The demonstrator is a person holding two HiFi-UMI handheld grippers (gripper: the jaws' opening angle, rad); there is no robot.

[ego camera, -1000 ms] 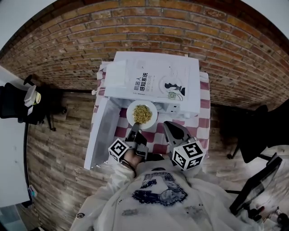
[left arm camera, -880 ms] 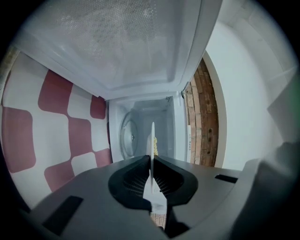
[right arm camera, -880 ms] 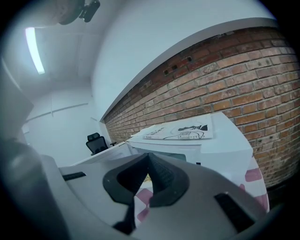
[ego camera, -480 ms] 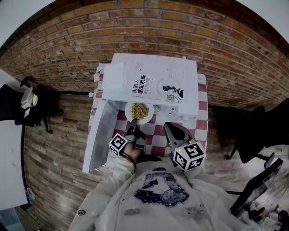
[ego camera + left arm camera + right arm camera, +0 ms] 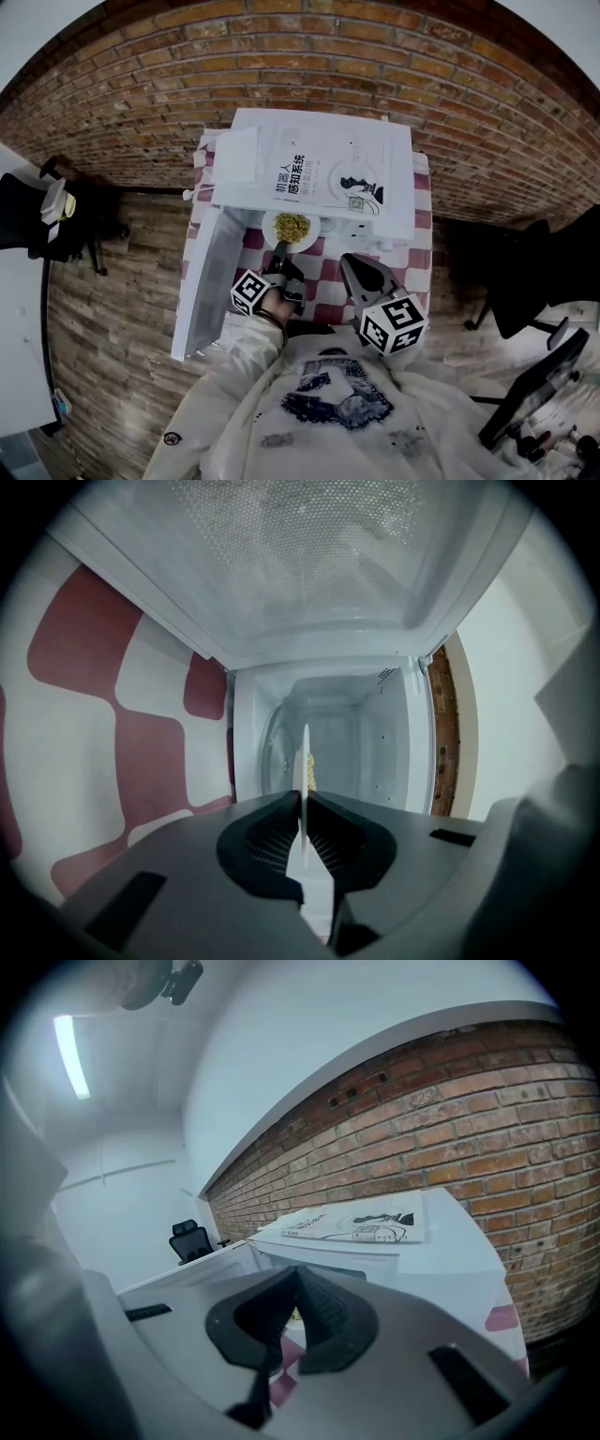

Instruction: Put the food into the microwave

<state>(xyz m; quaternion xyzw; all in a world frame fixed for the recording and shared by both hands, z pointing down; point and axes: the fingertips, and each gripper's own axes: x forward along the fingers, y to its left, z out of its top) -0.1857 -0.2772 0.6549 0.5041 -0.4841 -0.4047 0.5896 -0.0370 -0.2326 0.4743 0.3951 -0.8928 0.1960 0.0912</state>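
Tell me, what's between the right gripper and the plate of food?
Just bare checkered tablecloth, seen in the head view, between the right gripper and the plate of food.

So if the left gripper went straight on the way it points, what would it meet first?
Nothing close: the left gripper, shut on the plate, points into the open microwave. Its back wall looks first in line, though depth is unclear.

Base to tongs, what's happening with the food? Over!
Left tongs shut on plate, food at microwave mouth. Right tongs shut, empty. Door open, way clear.
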